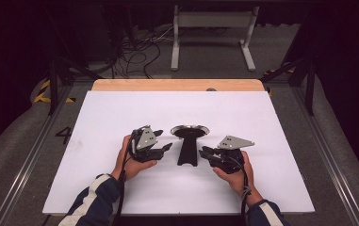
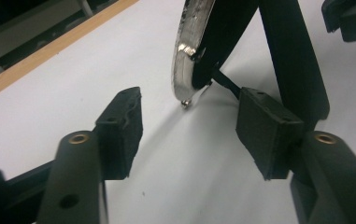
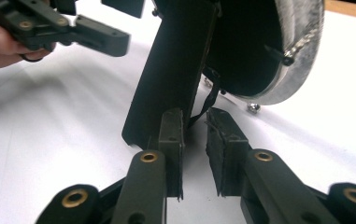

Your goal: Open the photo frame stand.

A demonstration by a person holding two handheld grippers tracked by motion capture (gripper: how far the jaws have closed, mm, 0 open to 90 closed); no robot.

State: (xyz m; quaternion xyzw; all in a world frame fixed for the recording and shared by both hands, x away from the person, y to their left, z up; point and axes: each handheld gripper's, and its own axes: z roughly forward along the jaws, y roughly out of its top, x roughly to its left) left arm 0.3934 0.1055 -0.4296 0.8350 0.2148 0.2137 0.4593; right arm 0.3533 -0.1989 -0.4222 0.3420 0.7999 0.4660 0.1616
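With your left tool point(image 2: 185, 123) released and your right tool point(image 3: 195, 140) nearly clenched around the mirror's point(image 1: 189, 130) thin strap point(image 3: 207, 100), pinch gently so the stand point(image 1: 188, 149) stays upright on the bench point(image 1: 120, 108).

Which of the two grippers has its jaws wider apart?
The left gripper: a broad gap of white table shows between its jaws, while the right gripper leaves a narrow slit.

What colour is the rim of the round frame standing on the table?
The rim is shiny silver metal, and the stand behind it is black. The left gripper view shows it best.
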